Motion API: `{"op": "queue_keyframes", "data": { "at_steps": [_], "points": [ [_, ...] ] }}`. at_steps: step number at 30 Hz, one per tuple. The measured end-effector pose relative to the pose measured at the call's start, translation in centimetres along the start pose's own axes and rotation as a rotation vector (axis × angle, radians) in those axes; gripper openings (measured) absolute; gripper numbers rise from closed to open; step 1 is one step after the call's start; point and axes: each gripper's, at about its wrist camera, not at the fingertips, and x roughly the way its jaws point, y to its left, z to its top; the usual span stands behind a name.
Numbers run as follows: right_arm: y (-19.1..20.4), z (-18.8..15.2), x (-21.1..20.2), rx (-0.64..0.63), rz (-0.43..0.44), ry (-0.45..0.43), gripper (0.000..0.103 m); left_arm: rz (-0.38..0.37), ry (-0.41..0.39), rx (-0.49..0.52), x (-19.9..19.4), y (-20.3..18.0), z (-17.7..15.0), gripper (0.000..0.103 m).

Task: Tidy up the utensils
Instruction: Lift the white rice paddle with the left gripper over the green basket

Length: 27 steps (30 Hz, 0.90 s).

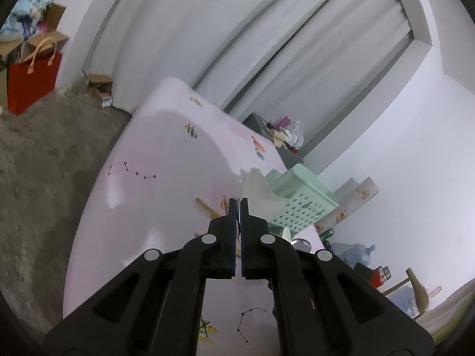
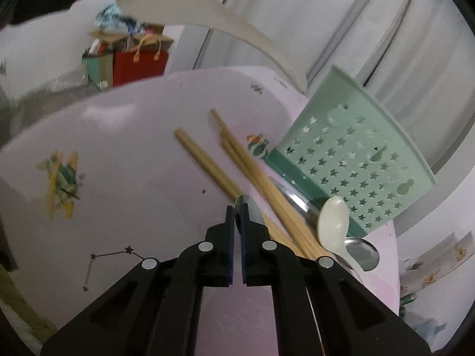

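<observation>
Pink table (image 2: 133,136) | right gripper (image 2: 236,207) angled down, fingers clamped on metal spoon (image 2: 252,207) | left gripper (image 1: 236,201) fingers together

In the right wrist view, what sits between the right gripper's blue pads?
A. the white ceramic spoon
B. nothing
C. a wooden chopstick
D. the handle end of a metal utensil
D: the right gripper is shut on the shiny metal utensil handle, while the wooden chopsticks lie beside it.

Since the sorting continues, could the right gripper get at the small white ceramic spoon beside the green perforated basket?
Probably not yet: the right gripper is shut on a metal utensil. The white ceramic spoon lies uncovered on top.
</observation>
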Motion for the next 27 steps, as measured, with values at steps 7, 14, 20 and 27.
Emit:
{"op": "queue_keyframes", "data": {
  "at_steps": [7,14,20,27],
  "points": [
    [-4.3,1.3,-3.9,0.152,0.082,-0.107,0.002,-0.043,-0.097,0.064,-0.9,-2.9,1.9,0.001],
    [-9.7,1.7,-6.9,0.303,0.151,-0.212,0.002,0.041,-0.100,0.298,1.8,-8.8,4.5,0.001],
    [-13.7,1.2,-8.4,0.385,0.163,-0.310,0.002,0.166,-0.017,0.505,5.4,-12.9,5.7,0.001],
    [-18.6,0.6,-10.0,0.483,0.171,-0.422,0.002,0.343,0.146,0.641,10.2,-15.2,6.5,0.001]
  ]
}}
